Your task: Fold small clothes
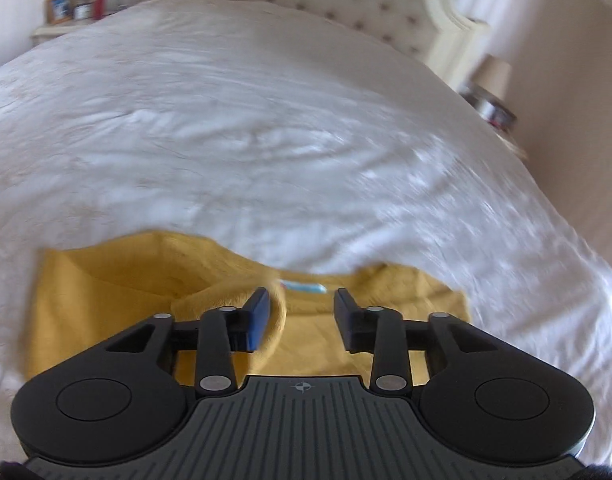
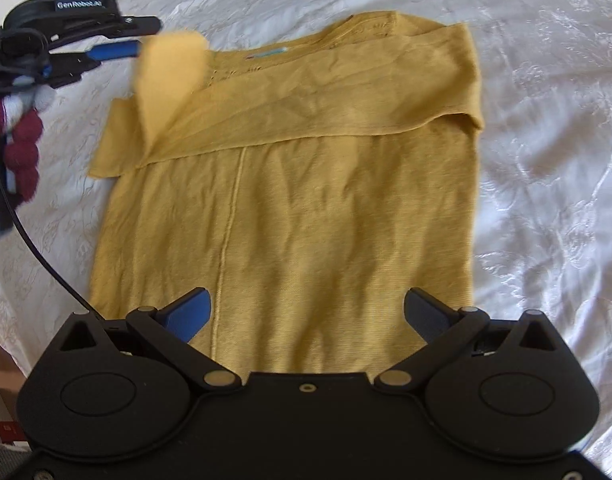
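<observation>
A yellow top (image 2: 290, 208) lies flat on a white bed (image 2: 545, 160). Its neck end, with a small blue tag (image 2: 272, 53), points to the far edge of the bed, and its hem is near the right gripper (image 2: 307, 312). One sleeve (image 2: 345, 92) is folded across the chest and lies flat, from the right side of the top over to the left. At the left side of the top a flap (image 2: 170, 68) of yellow cloth stands up off the bed. The left gripper (image 2: 144, 38) is right at this flap, up above the bed. Its fingers are apart in the left view, with a wide gap between them, and the cloth (image 1: 266, 312) touches the inside of the blue finger (image 1: 260, 316). I cannot tell if it has a real hold on the cloth. The right gripper is wide open over the hem and holds nothing. Its blue finger (image 2: 188, 314) is over the left half of the top, near a long seam (image 2: 226, 240). A bedhead (image 1: 345, 4) stands at the far end of the bed, and picture frames (image 1: 76, 4) sit past the far left corner
</observation>
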`<action>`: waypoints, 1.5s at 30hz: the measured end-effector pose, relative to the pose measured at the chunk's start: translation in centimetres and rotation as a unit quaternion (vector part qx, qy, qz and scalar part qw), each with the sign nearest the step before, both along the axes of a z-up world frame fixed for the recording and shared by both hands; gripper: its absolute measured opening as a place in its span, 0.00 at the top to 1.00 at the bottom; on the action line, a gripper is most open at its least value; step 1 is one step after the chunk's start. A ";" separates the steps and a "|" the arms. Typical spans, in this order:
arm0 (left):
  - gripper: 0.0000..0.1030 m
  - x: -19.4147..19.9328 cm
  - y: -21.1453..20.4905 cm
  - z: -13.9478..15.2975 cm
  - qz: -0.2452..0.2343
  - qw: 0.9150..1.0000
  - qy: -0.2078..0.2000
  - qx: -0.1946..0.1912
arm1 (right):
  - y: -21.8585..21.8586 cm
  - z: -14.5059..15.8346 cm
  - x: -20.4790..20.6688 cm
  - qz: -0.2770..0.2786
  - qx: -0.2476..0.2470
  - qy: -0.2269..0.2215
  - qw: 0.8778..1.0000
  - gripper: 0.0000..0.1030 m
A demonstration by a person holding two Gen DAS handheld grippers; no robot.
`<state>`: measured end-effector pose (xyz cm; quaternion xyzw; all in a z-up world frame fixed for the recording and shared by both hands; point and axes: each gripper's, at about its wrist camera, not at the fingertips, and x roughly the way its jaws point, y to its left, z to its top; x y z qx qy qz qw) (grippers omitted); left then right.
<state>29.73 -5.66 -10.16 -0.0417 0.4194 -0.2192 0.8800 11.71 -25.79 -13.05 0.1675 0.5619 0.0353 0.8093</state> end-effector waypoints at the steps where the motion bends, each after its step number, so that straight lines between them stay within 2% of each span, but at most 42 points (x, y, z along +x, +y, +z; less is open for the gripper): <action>1: 0.58 -0.7 -0.4 -0.2 -0.011 1.000 -0.003 0.010 | -0.3 0.1 0.1 -0.001 0.000 -0.001 1.000 0.01; 6: 0.58 -2.7 0.3 -1.9 -0.027 0.998 0.005 0.063 | -0.7 0.5 1.3 0.006 0.005 -0.016 1.000 0.01; 12: 0.58 -1.1 5.4 -3.8 0.031 0.991 0.033 0.127 | 0.5 1.3 4.9 0.025 0.029 -0.051 0.998 0.01; 18: 0.57 1.9 9.4 -7.3 0.072 0.980 0.092 0.164 | 4.5 2.1 11.3 0.080 -0.053 -0.067 0.993 0.02; 20: 0.56 2.5 10.2 -8.7 0.071 0.979 0.119 0.152 | 6.0 2.1 13.3 0.091 -0.101 -0.077 0.988 0.04; 23: 0.54 2.6 10.9 -9.3 0.078 0.980 0.126 0.132 | 8.5 2.0 16.1 0.116 -0.180 -0.097 0.972 0.06; 25: 0.53 2.6 10.9 -9.3 0.080 0.980 0.126 0.129 | 9.6 1.7 17.7 0.139 -0.187 -0.108 0.966 0.07; 28: 0.52 2.4 11.1 -9.2 0.086 0.981 0.126 0.122 | 10.9 0.7 19.9 0.167 -0.155 -0.103 0.968 0.21; 31: 0.52 2.3 11.6 -9.3 0.096 0.981 0.130 0.109 | 12.8 -1.0 21.3 0.196 -0.174 -0.093 0.961 0.38; 34: 0.52 2.2 11.8 -9.2 0.101 0.981 0.131 0.103 | 14.0 -3.1 22.2 0.220 -0.200 -0.057 0.953 0.66; 35: 0.52 2.2 11.8 -9.1 0.100 0.981 0.131 0.104 | 13.9 -3.5 22.2 0.221 -0.194 -0.050 0.954 0.85; 37: 0.52 2.0 11.8 -8.4 0.102 0.981 0.124 0.109 | 12.3 -2.8 21.9 0.202 -0.147 -0.062 0.966 0.84; 40: 0.52 1.3 11.9 -7.0 0.110 0.983 0.103 0.101 | 8.5 0.3 20.7 0.131 -0.101 -0.096 0.982 0.85; 43: 0.52 0.6 12.0 -5.9 0.112 0.986 0.089 0.088 | 4.0 2.9 18.8 0.064 -0.078 -0.117 0.988 0.85; 45: 0.52 0.3 11.8 -5.4 0.109 0.987 0.084 0.082 | 1.2 3.3 17.9 0.035 -0.074 -0.110 0.991 0.85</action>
